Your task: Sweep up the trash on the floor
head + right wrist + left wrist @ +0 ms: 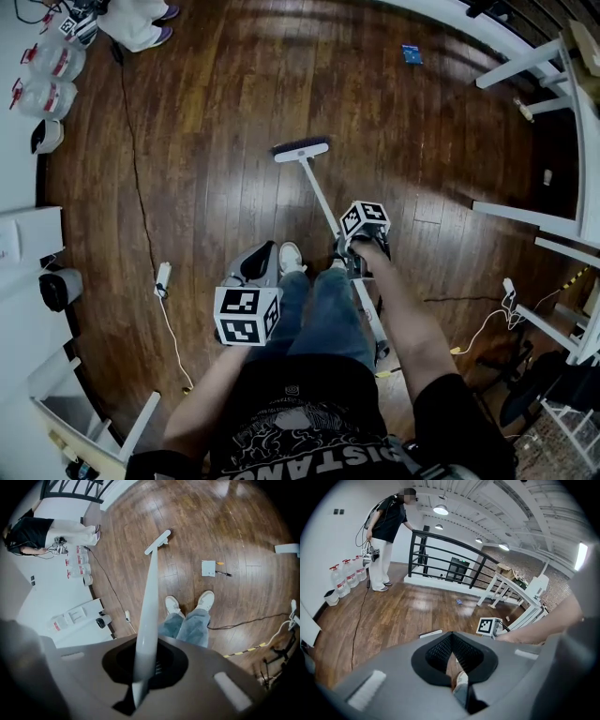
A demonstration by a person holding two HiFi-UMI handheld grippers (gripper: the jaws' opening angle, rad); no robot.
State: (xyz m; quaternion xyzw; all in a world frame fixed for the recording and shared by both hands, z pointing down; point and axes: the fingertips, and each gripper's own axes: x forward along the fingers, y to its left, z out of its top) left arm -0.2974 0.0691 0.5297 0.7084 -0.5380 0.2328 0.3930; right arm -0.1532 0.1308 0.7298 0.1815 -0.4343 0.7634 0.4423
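Observation:
My right gripper (357, 246) is shut on the white handle of a broom (149, 604). The handle slants forward to the broom head (301, 149), which rests on the wooden floor ahead of the white shoes (289, 255). My left gripper (255, 265) hangs beside the left knee, shut with nothing between its jaws (451, 660). A small blue scrap (412, 54) lies far ahead near the white table legs; the blue scrap (459, 602) also shows in the left gripper view. A white square piece (208, 568) with a dark stick beside it lies just ahead of one shoe.
Another person (386, 541) stands at the far left by several water bottles (52, 80). A black cable (131, 141) runs to a power strip (162, 277). White tables (534, 66) line the right side and a black railing (440, 555) closes the far end.

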